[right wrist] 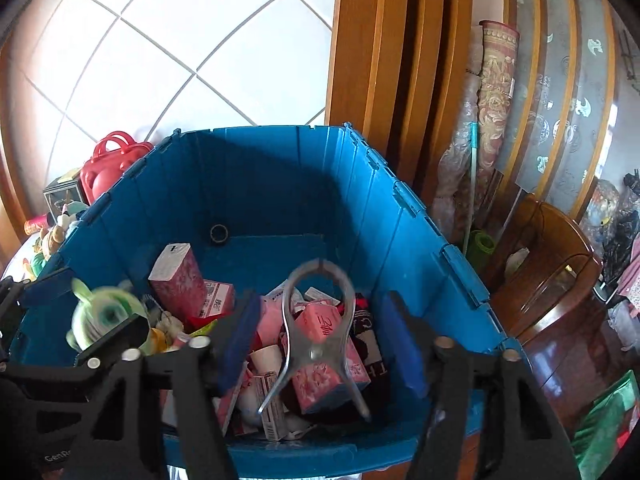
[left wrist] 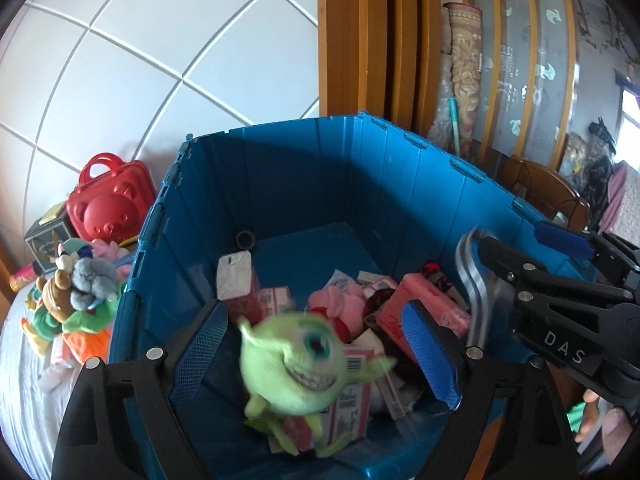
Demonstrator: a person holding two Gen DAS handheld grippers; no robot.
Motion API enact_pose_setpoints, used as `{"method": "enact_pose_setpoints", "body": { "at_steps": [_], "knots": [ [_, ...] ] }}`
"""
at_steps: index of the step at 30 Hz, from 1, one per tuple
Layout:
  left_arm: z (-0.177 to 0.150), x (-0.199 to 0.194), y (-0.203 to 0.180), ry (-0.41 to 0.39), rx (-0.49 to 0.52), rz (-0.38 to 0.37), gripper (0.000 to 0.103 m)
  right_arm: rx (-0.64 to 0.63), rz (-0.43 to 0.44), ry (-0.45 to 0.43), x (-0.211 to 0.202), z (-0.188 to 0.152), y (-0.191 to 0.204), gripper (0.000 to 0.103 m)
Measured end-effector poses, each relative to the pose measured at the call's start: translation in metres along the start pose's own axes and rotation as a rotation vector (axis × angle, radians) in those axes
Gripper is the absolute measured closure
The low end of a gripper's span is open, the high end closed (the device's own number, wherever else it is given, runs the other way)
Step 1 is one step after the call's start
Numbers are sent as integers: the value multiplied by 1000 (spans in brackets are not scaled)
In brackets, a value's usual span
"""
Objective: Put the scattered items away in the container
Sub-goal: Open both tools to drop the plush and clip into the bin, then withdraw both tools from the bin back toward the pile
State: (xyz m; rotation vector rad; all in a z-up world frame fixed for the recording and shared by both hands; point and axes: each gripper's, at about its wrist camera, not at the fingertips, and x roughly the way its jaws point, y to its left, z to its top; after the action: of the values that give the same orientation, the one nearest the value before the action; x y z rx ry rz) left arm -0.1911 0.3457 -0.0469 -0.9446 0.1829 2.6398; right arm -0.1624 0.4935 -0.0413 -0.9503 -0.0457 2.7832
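Over blue bin (left wrist: pixel 304 184), my left claw (left wrist: pixel 316 352) spread wide, green toy (left wrist: pixel 296 364) loose between. My right claw (right wrist: pixel 320 340) spread wide, metal clip (right wrist: pixel 316 328) loose between.

A white, ribbed fabric surface (left wrist: pixel 24 380), like a bed cover, shows at the lower left of the left wrist view. Directly on it lies a heap of soft toys (left wrist: pixel 76 300): a brown bear, a grey fluffy one, green and orange plush pieces. Behind the heap stand a glossy red plastic case with a bear face and a loop handle (left wrist: pixel 110 204), a small dark box (left wrist: pixel 46 236) just beside it, and a pink cylindrical can (left wrist: pixel 22 278) lying at the far left edge. The large blue plastic crate (left wrist: pixel 148 248) stands just beside the heap; whether it rests on this surface cannot be told.
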Motion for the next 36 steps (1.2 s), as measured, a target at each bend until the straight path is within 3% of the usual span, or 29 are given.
{"method": "enact_pose_setpoints", "body": {
  "at_steps": [5, 18, 25, 29, 33, 36],
  "knots": [
    [-1, -6, 5, -21, -9, -2, 4, 39, -27, -25, -4, 0, -9, 0],
    [-10, -47, 44, -91, -37, 31, 1, 87, -14, -86, -38, -2, 8, 0],
    [-39, -90, 100, -111, -61, 70, 1, 73, 61, -125, -83, -20, 62, 0],
    [-65, -116, 138, -90, -86, 134, 1, 56, 122, -134, -111, -39, 105, 0],
    [-96, -148, 176, -110, -131, 142, 1, 33, 167, -134, -136, -56, 145, 0],
    [-113, -169, 191, -108, -131, 204, 1, 16, 177, -122, -152, -67, 169, 0]
  ]
}}
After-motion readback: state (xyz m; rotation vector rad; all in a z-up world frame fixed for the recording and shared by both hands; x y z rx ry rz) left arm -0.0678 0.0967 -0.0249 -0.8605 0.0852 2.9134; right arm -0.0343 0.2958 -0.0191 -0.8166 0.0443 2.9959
